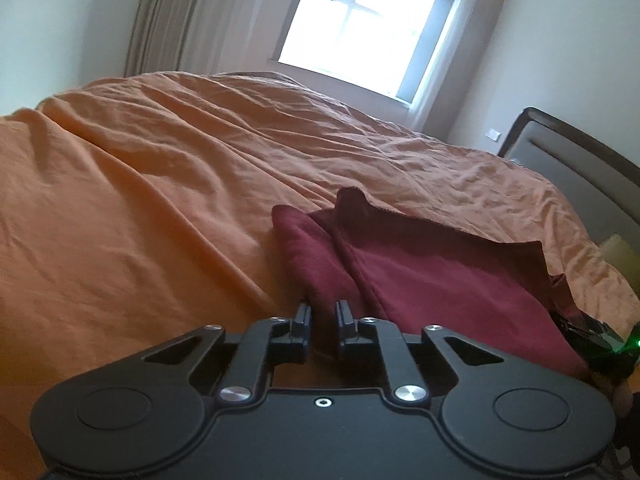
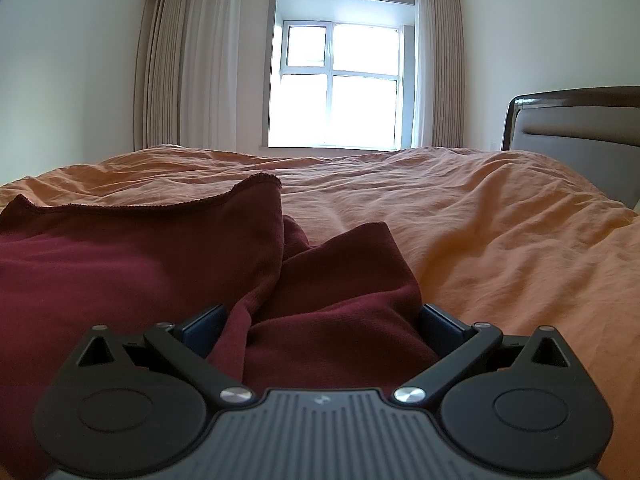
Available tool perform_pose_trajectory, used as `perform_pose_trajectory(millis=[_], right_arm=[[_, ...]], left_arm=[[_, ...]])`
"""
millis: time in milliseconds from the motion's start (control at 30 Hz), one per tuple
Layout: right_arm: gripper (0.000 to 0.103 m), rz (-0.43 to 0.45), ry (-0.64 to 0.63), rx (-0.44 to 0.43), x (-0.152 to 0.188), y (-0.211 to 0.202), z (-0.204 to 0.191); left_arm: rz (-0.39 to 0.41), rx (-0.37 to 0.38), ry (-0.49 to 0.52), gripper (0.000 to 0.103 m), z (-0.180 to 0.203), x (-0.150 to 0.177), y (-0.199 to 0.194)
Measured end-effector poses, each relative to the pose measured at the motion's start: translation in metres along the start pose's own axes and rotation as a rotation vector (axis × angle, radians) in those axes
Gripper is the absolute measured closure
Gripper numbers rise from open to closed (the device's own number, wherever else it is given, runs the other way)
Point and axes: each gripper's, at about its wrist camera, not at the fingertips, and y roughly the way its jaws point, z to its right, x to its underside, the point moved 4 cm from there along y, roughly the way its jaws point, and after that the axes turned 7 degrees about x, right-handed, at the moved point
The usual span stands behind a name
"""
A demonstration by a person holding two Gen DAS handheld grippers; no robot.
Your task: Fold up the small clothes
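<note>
A dark red garment lies on the orange bedspread, partly doubled over with a raised hemmed edge. In the left wrist view my left gripper has its fingers drawn close, pinching the garment's near left edge. In the right wrist view the garment fills the left and centre, bunched into a fold. My right gripper stands open, fingers wide apart, with that bunched cloth lying between them. The right gripper's body, with a green light, shows at the left wrist view's right edge, by the garment's other corner.
The rumpled orange bedspread stretches far to the window and its curtains. A dark padded headboard rises on the right. Wide bare bedspread lies to the left of the garment in the left wrist view.
</note>
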Motion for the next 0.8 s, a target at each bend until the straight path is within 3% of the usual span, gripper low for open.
perform_pose_trajectory(millis=[200,333,400,467,533,733,800], right_arm=[[0.000,-0.001,-0.001,-0.001,-0.001,-0.001,0.000],[0.000,-0.042,-0.037,-0.007,-0.009,-0.003,-0.001],[0.000,-0.025,-0.069,0.016,-0.013,-0.013,-0.002],[0.000,0.041,-0.121,0.055,-0.015,-0.029,-0.006],[0.000,0.094,-0.157,0.084,-0.017,-0.044,-0.010],[0.000,0.187,-0.112,0.088,-0.036,-0.078,-0.023],[0.000,0.184,-0.130,0.040,-0.043,-0.081,-0.038]], left_arm=[[-0.028,-0.087,0.051,0.092,0.010,0.003,0.001],[-0.023,-0.069,-0.009,0.089,-0.002,0.008,0.002],[-0.014,-0.083,-0.024,0.077,-0.004,0.010,-0.001],[-0.016,-0.113,0.000,0.043,-0.003,0.012,-0.005],[0.005,-0.122,0.025,0.029,-0.001,0.014,-0.012],[0.073,-0.126,0.014,0.001,0.010,0.020,-0.030],[0.095,-0.125,0.023,0.001,0.019,0.023,-0.035]])
